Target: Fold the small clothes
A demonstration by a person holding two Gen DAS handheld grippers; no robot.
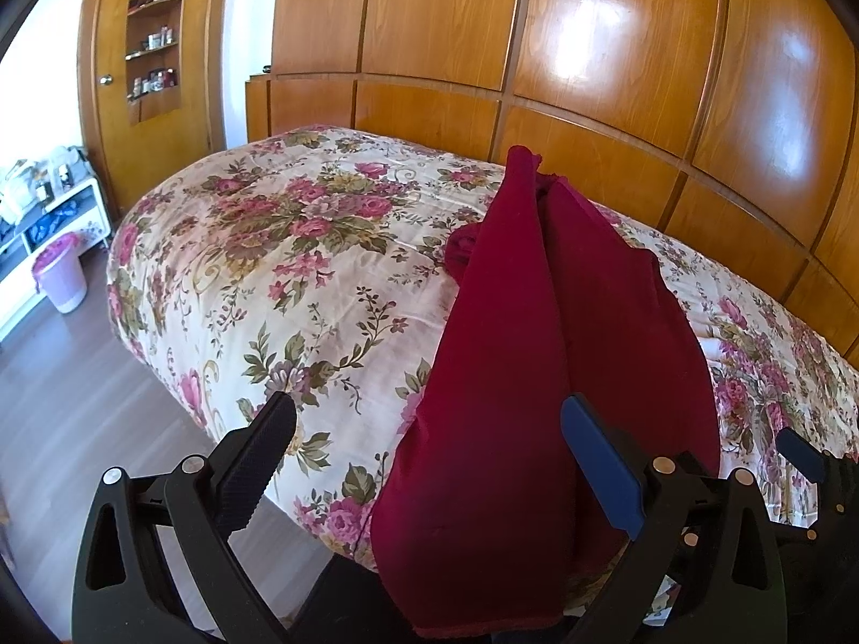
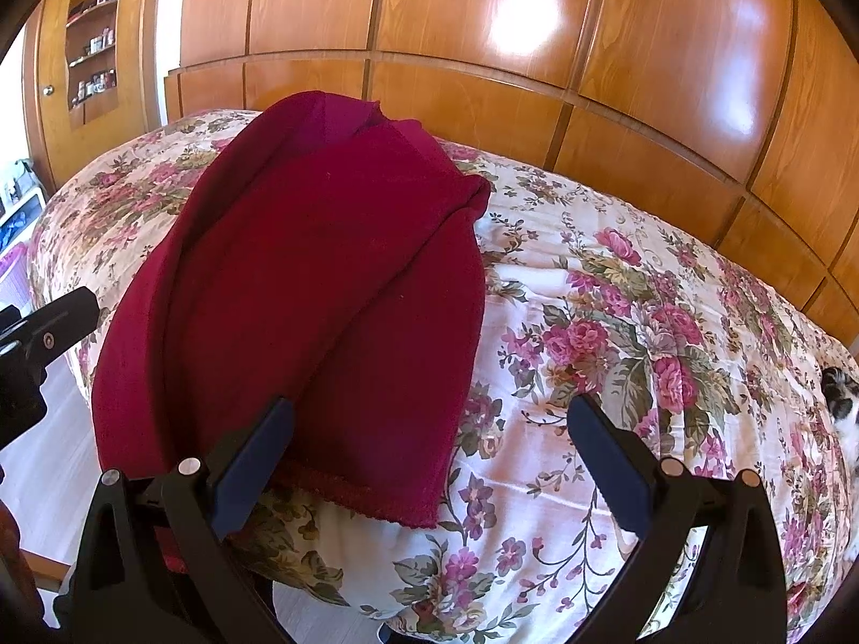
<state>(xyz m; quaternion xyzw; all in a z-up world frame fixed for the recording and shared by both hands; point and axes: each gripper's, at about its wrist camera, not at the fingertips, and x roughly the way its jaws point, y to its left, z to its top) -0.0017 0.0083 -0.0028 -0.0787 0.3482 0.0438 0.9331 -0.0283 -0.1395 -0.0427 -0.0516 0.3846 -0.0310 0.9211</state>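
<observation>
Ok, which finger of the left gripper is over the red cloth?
The blue-padded finger; the black finger sits over the floral bedspread, off the red cloth.

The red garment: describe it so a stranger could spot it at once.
Find the bed with the floral bedspread in front of the wooden wall panels. Near its front edge lies the red garment, the only plain, dark red thing on the flowered cover.

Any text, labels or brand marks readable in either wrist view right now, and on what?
None can be read.
Dark red knit garment: no tag or print visible.
Floral quilted bedspread: pattern only, no words.
Small bottles and boxes on the recessed wooden wall shelves: any labels too small and blurred to read.
Black gripper fingers: no markings visible.
</observation>
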